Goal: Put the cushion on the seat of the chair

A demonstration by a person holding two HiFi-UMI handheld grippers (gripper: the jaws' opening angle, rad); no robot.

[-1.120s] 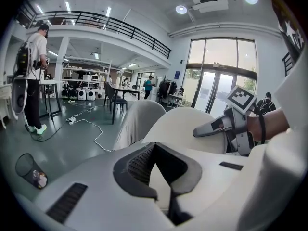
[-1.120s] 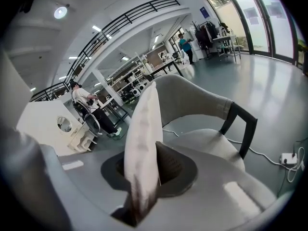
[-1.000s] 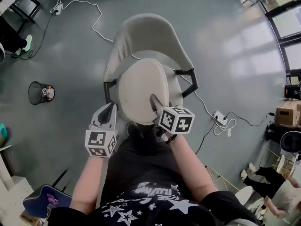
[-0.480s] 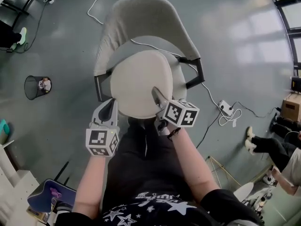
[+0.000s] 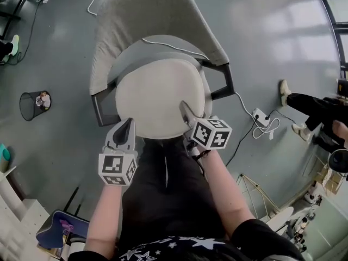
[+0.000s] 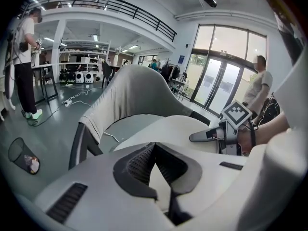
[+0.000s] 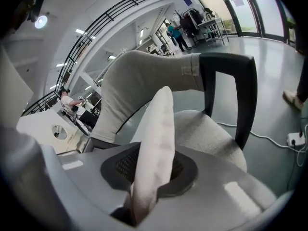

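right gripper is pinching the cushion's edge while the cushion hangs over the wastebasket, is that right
Not the wastebasket, which stands well off to the left: the head view shows the cushion over the chair's seat. The right gripper does pinch its edge.

Cushion (image 5: 155,98) over chair (image 5: 157,10) seat

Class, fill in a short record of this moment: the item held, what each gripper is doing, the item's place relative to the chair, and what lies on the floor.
Item held: cushion, cream, rounded
Left hand-held gripper: shut on its near edge
Right hand-held gripper: shut on its near edge
Place: held over the chair seat
Floor: mesh bin, white cable
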